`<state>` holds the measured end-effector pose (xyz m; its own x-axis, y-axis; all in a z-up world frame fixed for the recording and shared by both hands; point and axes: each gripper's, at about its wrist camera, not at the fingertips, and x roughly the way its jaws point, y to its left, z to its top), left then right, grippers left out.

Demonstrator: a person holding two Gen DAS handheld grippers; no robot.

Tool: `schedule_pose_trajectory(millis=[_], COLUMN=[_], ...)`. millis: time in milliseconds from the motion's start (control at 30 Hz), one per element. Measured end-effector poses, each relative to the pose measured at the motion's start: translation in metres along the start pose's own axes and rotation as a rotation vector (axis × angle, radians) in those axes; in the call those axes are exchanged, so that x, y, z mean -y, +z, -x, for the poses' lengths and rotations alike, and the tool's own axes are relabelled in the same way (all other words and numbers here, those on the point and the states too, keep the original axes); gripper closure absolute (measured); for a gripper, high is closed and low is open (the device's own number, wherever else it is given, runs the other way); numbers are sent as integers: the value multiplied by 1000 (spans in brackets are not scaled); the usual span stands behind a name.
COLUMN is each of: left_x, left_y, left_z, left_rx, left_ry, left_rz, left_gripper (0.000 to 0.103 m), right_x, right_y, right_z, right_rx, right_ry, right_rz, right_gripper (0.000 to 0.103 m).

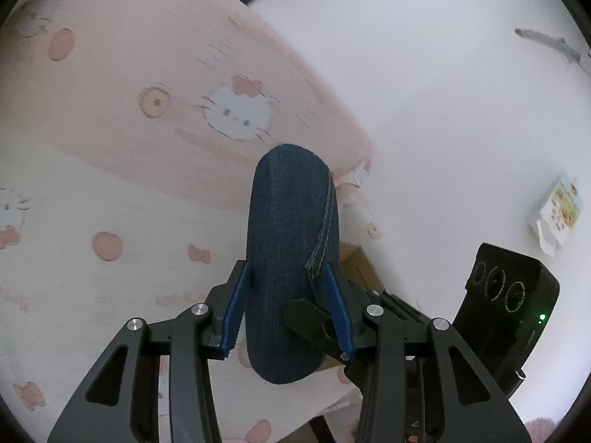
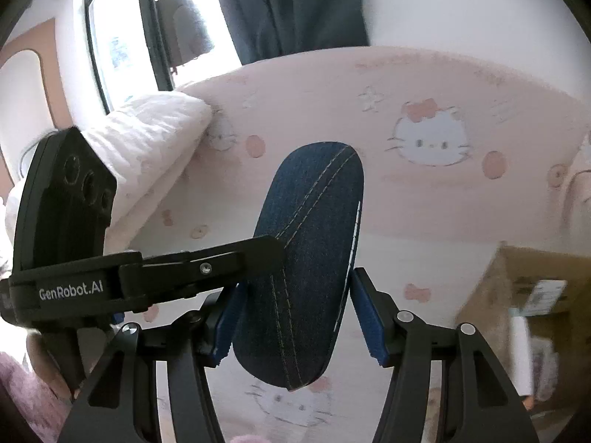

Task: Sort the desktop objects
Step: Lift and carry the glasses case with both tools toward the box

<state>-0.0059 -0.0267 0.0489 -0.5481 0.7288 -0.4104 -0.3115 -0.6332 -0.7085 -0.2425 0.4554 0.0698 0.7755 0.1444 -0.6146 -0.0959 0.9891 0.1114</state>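
A dark blue denim case with tan stitching is held up in the air over a pink cat-print bed cover. My left gripper is shut on the case, its blue pads pressing on both sides of the lower half. In the right wrist view the same case stands tilted between my right gripper's blue pads, which close on its edges. The left gripper's black finger reaches in from the left and meets the case. The right gripper's black body shows at the right of the left wrist view.
A white pillow lies at the bed's left end below a window and a dark curtain. A cardboard box stands at the right. A white wall carries a small picture sheet.
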Motion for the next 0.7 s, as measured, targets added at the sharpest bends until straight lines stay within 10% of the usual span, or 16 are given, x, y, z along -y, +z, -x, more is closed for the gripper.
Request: schedule_pose_trajectory(millis=[700], left_x=[63], left_y=[-5], left_z=[-180], left_rx=[-267], left_ry=[-195], left_rz=[-32], left_gripper=[62], right_x=[138], right_y=[-24], right_z=[36], right_rx=[-116], right_ry=[-362], right_rz=[-195], right_gripper=[49])
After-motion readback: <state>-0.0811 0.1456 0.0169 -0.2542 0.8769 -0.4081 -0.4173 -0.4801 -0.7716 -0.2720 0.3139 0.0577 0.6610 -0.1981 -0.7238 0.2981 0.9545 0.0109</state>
